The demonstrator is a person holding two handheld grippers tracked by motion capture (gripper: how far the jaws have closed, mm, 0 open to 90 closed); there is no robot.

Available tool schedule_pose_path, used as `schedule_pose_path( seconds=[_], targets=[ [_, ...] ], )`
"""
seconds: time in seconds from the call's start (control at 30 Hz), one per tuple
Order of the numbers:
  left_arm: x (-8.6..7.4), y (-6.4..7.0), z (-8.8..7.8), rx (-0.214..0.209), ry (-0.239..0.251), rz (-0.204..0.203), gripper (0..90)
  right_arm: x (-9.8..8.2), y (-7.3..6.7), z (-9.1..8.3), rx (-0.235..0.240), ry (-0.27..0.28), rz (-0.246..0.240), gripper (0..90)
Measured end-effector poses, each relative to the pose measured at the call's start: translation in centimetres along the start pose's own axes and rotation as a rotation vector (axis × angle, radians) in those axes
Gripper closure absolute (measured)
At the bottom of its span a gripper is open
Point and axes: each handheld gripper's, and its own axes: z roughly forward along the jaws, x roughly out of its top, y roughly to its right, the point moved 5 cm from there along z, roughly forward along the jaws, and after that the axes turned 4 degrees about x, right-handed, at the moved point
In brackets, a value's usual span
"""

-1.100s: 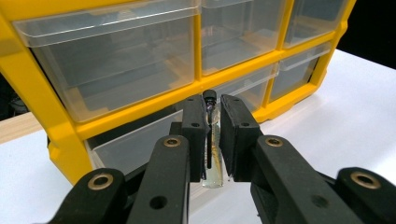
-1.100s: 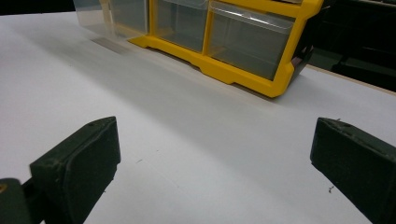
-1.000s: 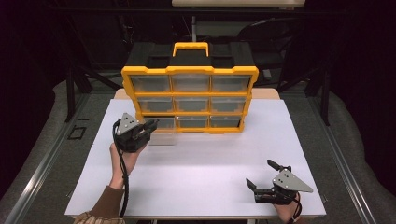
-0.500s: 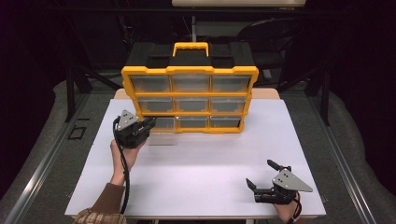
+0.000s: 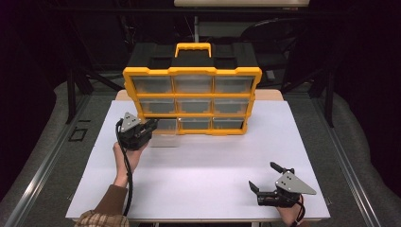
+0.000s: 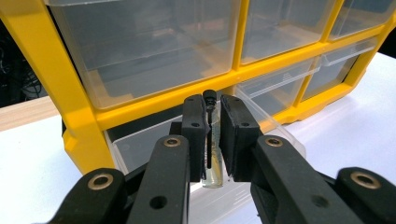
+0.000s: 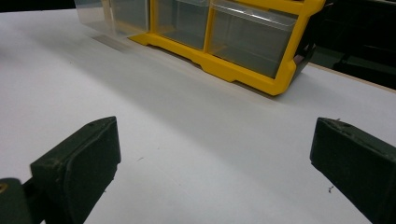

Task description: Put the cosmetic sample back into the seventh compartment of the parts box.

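The left gripper has its two black jaws closed on a small clear vial with a black cap, held upright between the pads. Just behind it stands the yellow organizer with clear drawers, on the white tabletop. The bottom-left drawer is pulled out, and the vial sits over its open front part.

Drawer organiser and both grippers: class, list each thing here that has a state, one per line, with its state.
Bottom-left drawer: pulled out.
Other drawers: pushed in.
Small vial: upright, clamped, above the open drawer.
Left gripper: shut on the vial.
Right gripper: open, holding nothing, over the white table.
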Motion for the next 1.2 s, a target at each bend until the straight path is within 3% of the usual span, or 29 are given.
schedule_pose_path(
  seconds=[1.2],
  targets=[
    [-1.4,-1.3,1.4,0.029,-0.036,-0.023,80.4,-0.1,-0.1,0.1,0.000,-0.011,0.000,1.4]
  ],
)
